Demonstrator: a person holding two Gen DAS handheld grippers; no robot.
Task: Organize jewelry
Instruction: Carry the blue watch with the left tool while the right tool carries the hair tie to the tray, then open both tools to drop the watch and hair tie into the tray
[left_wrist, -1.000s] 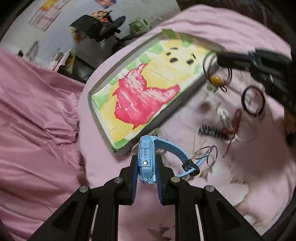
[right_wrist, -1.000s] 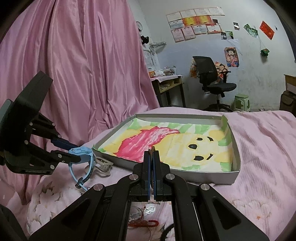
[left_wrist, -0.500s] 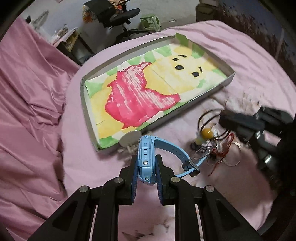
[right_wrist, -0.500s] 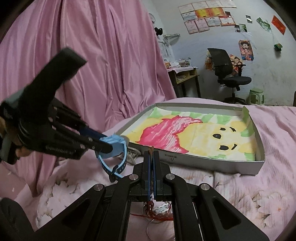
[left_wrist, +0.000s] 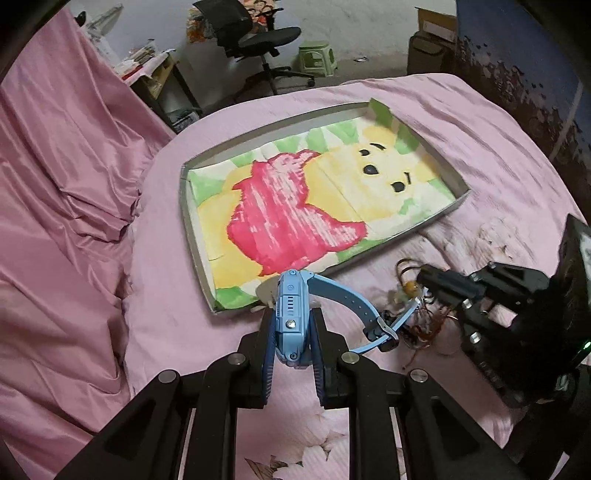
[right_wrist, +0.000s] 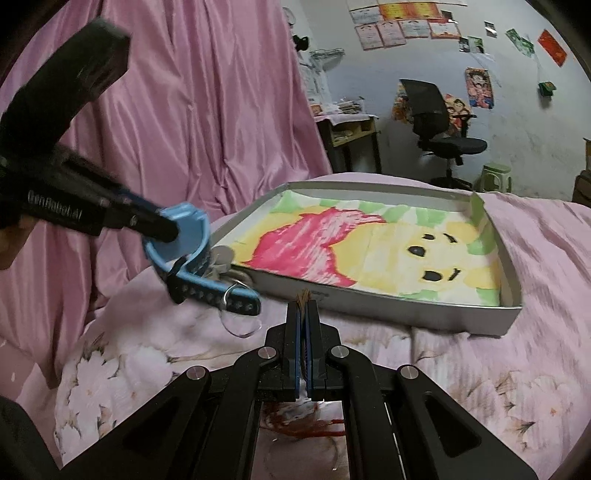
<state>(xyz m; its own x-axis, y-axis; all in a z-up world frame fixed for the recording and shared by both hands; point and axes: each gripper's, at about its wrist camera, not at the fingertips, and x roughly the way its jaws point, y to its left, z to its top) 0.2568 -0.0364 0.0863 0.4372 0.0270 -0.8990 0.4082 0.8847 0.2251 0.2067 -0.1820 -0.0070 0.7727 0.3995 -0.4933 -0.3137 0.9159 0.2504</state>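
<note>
In the left wrist view the left gripper (left_wrist: 291, 332) is clamped on the body of a blue watch (left_wrist: 290, 317), the strap looping off toward 3 o'clock, and compared with a second ago the watch has been lifted higher above the pink bedspread (left_wrist: 155, 258) and swung so the tray (left_wrist: 184, 206) with the bear drawing now lies straight ahead at 12 o'clock; I judge that the watch is being carried to the tray and is close to being set in. At 3 o'clock in that view the right gripper (left_wrist: 424, 278) has come down from the far side onto the jewelry pile (left_wrist: 417, 317), a tangle of red and brown cords and a yellow bead lying on the bed just outside the tray's near wall. The right wrist view shows what the left cannot: the right gripper (right_wrist: 303, 299) is squeezed shut on a thin brown cord (right_wrist: 303, 295), whose frayed end pokes out at the tips, with red thread trailing beneath. It also shows the watch hanging in the air at 10 o'clock, apart from the bed, beside the tray's near corner. The tray itself holds no jewelry yet.
</note>
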